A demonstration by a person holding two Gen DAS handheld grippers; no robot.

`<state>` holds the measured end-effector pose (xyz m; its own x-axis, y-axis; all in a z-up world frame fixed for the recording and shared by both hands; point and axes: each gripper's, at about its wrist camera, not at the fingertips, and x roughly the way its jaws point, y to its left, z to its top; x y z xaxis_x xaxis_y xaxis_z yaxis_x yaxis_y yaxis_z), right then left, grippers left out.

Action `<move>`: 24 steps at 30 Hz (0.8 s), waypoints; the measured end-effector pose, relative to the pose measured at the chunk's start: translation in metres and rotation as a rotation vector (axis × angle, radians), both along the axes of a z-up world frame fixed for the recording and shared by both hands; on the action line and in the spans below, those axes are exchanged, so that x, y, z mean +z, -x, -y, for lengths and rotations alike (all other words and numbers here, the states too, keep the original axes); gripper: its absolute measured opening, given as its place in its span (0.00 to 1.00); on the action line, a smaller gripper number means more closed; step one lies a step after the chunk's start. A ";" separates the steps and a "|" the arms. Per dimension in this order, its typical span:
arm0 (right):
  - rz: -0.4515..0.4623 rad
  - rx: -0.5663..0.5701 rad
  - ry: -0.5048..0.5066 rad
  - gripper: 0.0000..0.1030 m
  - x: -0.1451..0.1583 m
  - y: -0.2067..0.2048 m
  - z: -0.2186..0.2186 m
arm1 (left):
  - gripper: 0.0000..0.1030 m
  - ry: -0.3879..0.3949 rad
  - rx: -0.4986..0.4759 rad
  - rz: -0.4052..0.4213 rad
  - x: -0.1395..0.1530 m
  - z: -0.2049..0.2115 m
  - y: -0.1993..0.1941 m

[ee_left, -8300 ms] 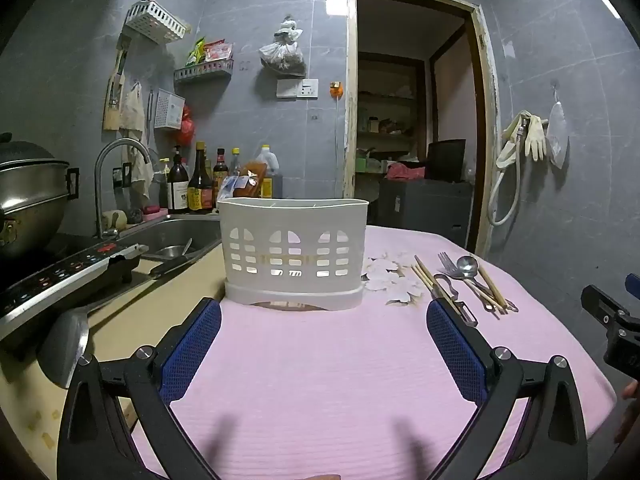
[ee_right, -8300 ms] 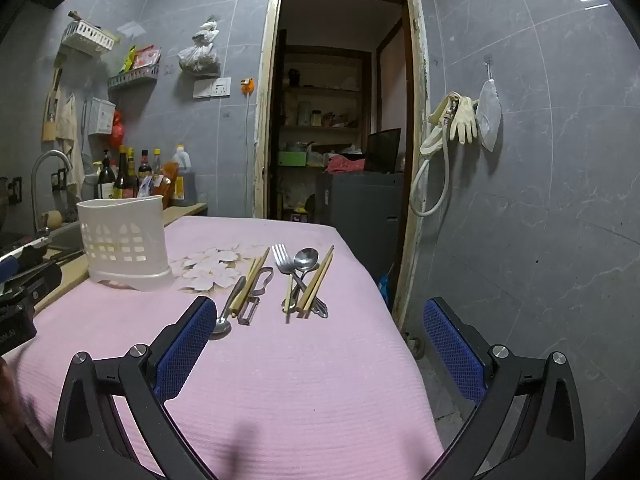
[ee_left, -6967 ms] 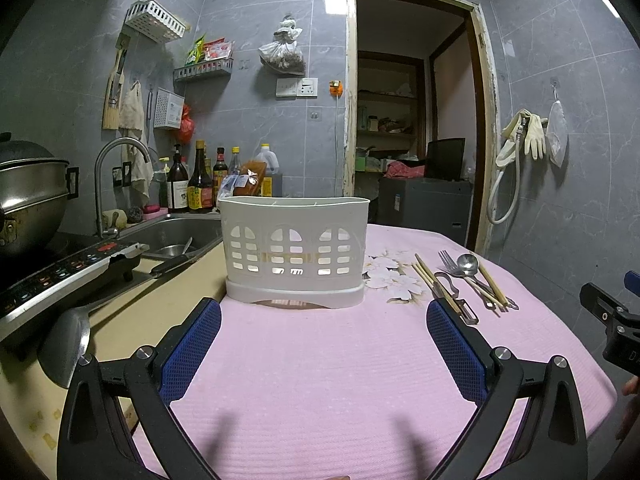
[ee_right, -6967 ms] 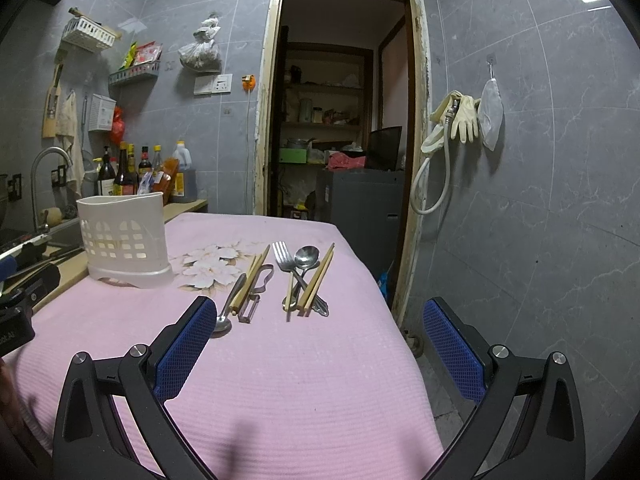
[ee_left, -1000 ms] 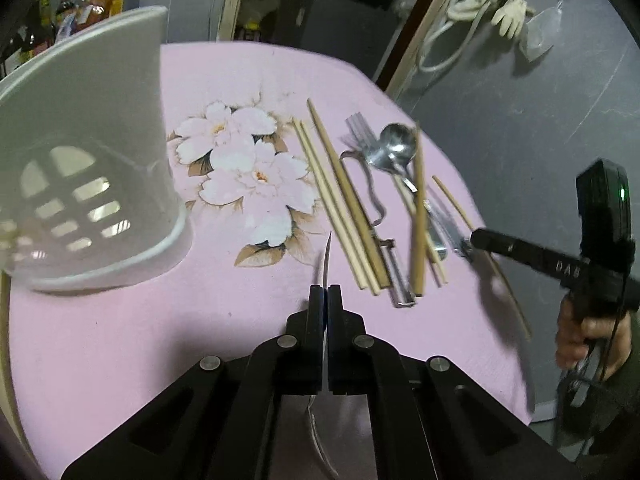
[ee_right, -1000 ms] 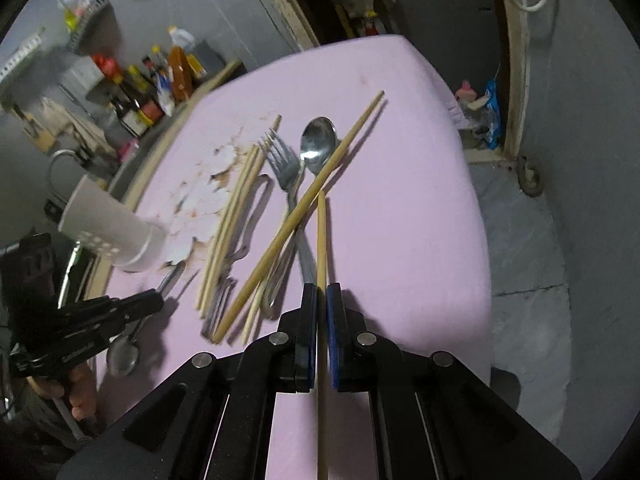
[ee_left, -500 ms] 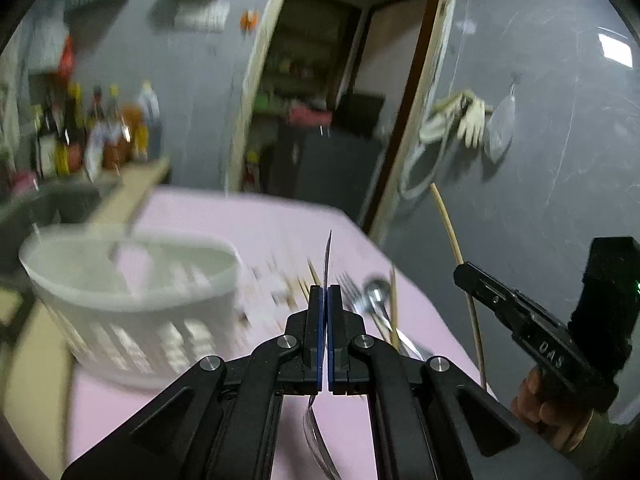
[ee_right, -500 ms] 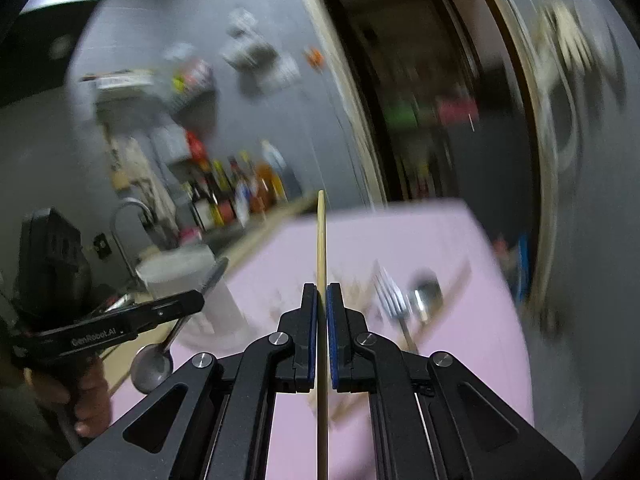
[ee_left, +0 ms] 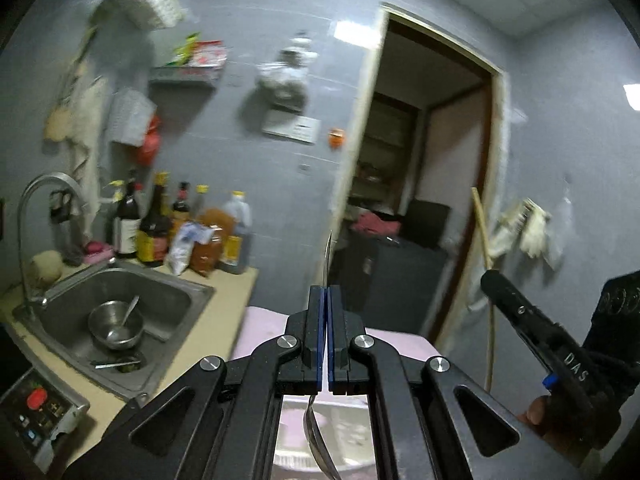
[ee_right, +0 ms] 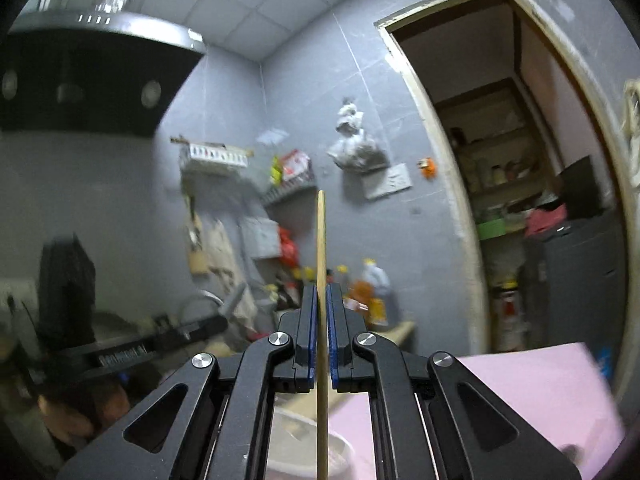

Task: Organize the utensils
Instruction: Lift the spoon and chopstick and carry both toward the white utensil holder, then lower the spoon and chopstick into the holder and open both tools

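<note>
In the left wrist view my left gripper [ee_left: 325, 292] is shut on a metal spoon [ee_left: 328, 258]. Its thin handle sticks up past the pads and its bowl hangs below them. My right gripper [ee_right: 320, 292] is shut on a wooden chopstick [ee_right: 320, 240] that stands upright. From the left wrist the right gripper [ee_left: 520, 316] shows at the right, with the chopstick [ee_left: 482, 232] rising from it. The white utensil holder [ee_right: 288, 440] shows blurred beneath both grippers, on the pink tablecloth [ee_right: 520, 396]. The other utensils are out of view.
A steel sink [ee_left: 168, 300] with a bowl [ee_left: 116, 324] lies at the left, with a tap, sauce bottles [ee_left: 156, 228] and a cooker panel [ee_left: 36, 412] nearby. A doorway [ee_left: 420, 200] opens behind the table. A range hood [ee_right: 80, 60] hangs at the upper left.
Both grippers have lifted off the table and tilted up to about level, each still holding its utensil. The views swung from the tabletop to the wall and sink.
</note>
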<state>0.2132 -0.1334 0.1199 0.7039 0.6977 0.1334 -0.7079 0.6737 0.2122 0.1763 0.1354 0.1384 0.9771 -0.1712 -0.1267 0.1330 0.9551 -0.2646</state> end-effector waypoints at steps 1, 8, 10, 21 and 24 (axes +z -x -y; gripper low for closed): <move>-0.005 0.014 -0.015 0.03 0.000 -0.006 -0.005 | 0.00 0.021 0.022 0.000 -0.004 -0.009 -0.004; -0.052 0.013 -0.040 0.03 -0.010 -0.033 -0.034 | 0.00 0.072 0.108 -0.050 -0.033 -0.036 -0.032; -0.059 0.001 -0.024 0.03 -0.018 -0.036 -0.038 | 0.00 0.061 0.113 -0.059 -0.039 -0.034 -0.037; -0.056 -0.010 0.169 0.03 -0.054 -0.030 -0.056 | 0.00 -0.013 0.123 -0.113 -0.072 -0.020 -0.044; -0.078 -0.013 0.215 0.03 -0.062 -0.029 -0.054 | 0.00 -0.035 0.121 -0.135 -0.077 -0.015 -0.042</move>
<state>0.2420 -0.0792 0.0580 0.7155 0.6948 -0.0726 -0.6859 0.7184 0.1161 0.2182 0.1503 0.0614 0.9640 -0.0467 -0.2617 -0.0177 0.9710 -0.2386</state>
